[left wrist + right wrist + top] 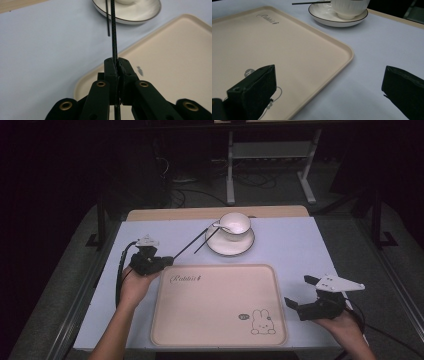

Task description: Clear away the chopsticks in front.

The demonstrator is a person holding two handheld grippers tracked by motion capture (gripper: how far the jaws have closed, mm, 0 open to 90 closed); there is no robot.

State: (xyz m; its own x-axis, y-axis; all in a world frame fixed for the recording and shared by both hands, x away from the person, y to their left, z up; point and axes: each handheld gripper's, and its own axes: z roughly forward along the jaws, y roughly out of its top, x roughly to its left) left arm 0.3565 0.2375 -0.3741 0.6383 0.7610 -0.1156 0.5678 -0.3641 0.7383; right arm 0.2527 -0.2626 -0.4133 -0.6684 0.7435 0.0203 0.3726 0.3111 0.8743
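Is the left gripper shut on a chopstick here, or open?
Shut: the left gripper has its jaws pressed together around one black chopstick, which runs forward toward the saucer.

1. One black chopstick (114, 32) is a thin, straight, dark rod with a woven texture. It is pinched between the closed jaws of the left hand-held gripper (167, 260) and runs from there toward the saucer (230, 245).
2. The second black chopstick (206, 241) lies with its far end on the saucer rim and its near end out over the bench (295, 245).
3. The saucer is white with a dark rim and carries a white ribbed cup (235, 224) with a spoon (219, 225) in it.
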